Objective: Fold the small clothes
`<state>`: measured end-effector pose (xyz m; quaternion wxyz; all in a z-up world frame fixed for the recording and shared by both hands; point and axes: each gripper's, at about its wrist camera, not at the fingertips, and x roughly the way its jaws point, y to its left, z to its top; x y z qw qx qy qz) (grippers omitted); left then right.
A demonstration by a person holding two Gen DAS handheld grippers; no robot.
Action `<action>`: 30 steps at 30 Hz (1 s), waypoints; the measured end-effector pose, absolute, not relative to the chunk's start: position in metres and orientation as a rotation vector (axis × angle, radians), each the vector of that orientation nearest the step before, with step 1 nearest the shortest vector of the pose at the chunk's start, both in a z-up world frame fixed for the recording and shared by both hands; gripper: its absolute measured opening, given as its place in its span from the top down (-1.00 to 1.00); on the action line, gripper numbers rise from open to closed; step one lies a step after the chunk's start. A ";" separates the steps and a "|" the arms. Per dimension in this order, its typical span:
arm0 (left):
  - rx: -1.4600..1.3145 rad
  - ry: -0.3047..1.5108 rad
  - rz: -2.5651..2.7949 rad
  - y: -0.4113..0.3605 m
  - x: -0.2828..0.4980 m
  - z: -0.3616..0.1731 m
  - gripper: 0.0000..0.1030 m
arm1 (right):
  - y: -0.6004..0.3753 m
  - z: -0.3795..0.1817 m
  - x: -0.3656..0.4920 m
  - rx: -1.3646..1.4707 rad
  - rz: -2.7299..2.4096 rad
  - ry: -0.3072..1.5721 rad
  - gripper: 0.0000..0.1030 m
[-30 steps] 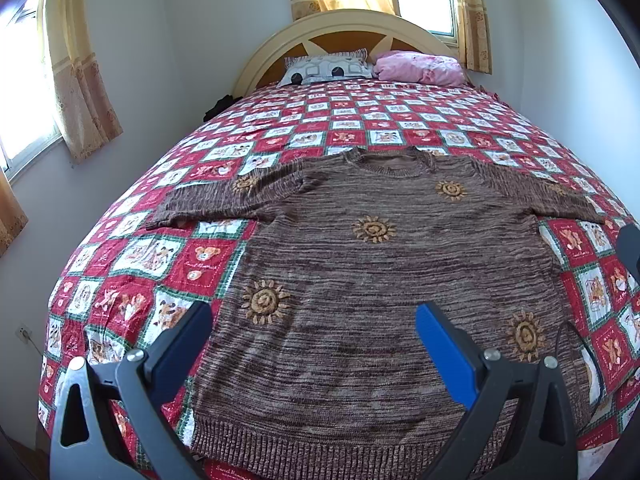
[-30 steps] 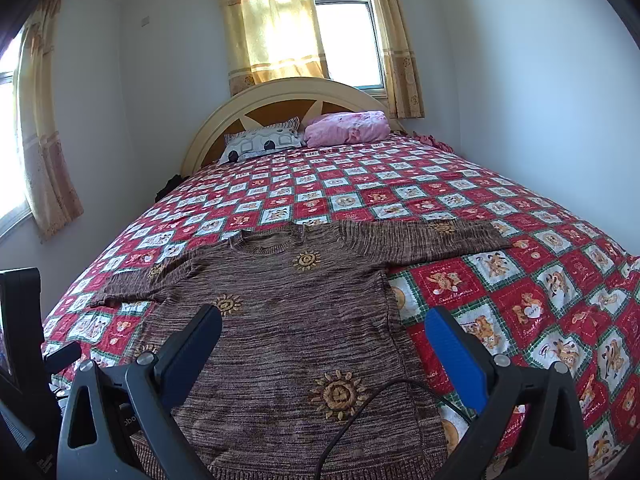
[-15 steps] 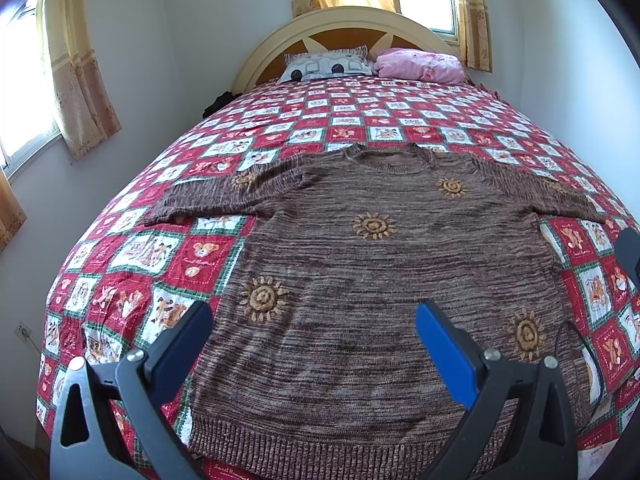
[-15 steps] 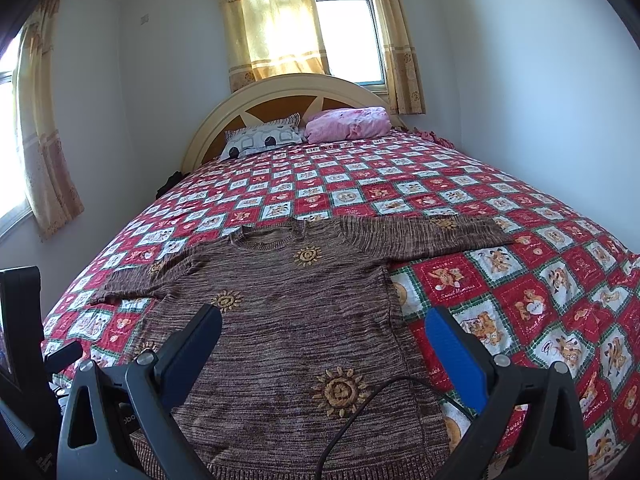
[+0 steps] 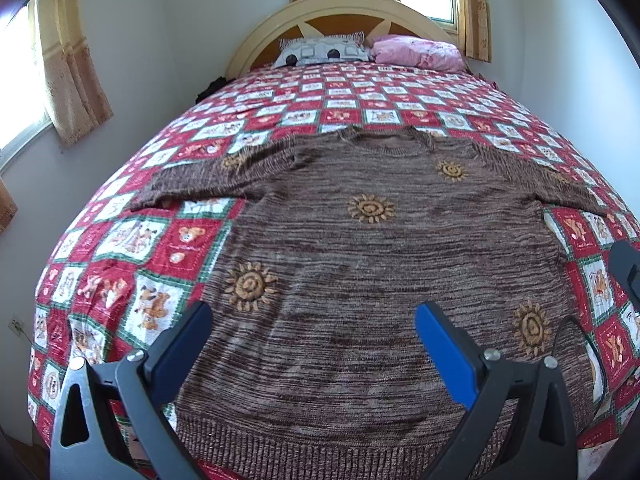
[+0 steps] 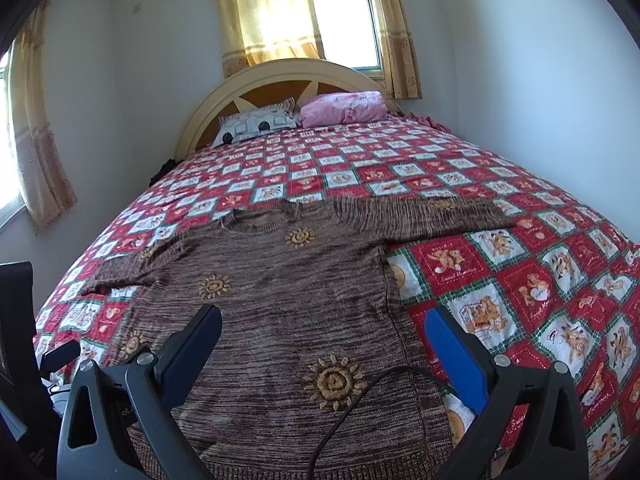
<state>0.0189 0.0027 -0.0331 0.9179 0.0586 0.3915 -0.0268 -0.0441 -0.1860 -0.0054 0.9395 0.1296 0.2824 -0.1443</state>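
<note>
A brown knitted sweater [image 5: 380,280] lies flat and face up on a bed, spread over a red, white and green patchwork quilt [image 5: 132,248] printed with teddy bears. The sweater is marled brown with embroidered golden sun motifs; its neckline points toward the headboard [image 5: 344,8], its ribbed hem toward the cameras at the foot of the bed, and both sleeves stretch out sideways.

From the left wrist view, the left gripper [image 5: 312,344] hangs above the lower part of the sweater — its two blue-padded fingers are spread wide, with nothing between them. The sweater's body fills the gap between the fingers. At the right edge of this view a dark part of the other tool is just visible.

From the right wrist view, the right gripper [image 6: 322,346] is likewise spread wide and empty, above the sweater's lower right portion; its right finger [image 6: 456,360] sits over the sweater's side edge, where quilt shows. A thin black cable [image 6: 360,404] curls across the knit near a sun motif.

At the head of the bed, a grey-and-white patterned pillow [image 6: 258,122] lies beside a pink pillow [image 6: 344,108], both against the cream arched headboard. Yellow curtains [image 6: 268,16] frame a bright window [image 6: 344,20] behind it — another curtained window is on the left wall. The walls are plain white.
</note>
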 end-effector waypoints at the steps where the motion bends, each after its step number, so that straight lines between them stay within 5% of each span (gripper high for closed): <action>1: 0.118 0.812 -0.057 0.003 0.021 -0.035 -1.00 | -0.187 -0.008 -0.042 0.265 -0.296 0.584 -0.98; 20: 0.076 0.787 -0.116 -0.003 0.126 -0.045 -1.00 | -0.332 -0.030 -0.002 0.429 -0.426 0.592 -0.97; 22: 0.071 0.753 -0.109 -0.003 0.140 -0.046 -1.00 | -0.372 -0.030 0.005 0.479 -0.469 0.584 -0.90; 24: 0.078 0.740 -0.094 -0.003 0.153 -0.052 -1.00 | -0.416 -0.032 0.014 0.531 -0.508 0.581 -0.43; 26: 0.070 0.748 -0.066 0.000 0.165 -0.061 -1.00 | -0.463 -0.038 0.026 0.594 -0.546 0.604 -0.21; 30: 0.027 0.789 -0.029 0.009 0.177 -0.079 -1.00 | -0.530 -0.060 0.050 0.713 -0.564 0.637 -0.21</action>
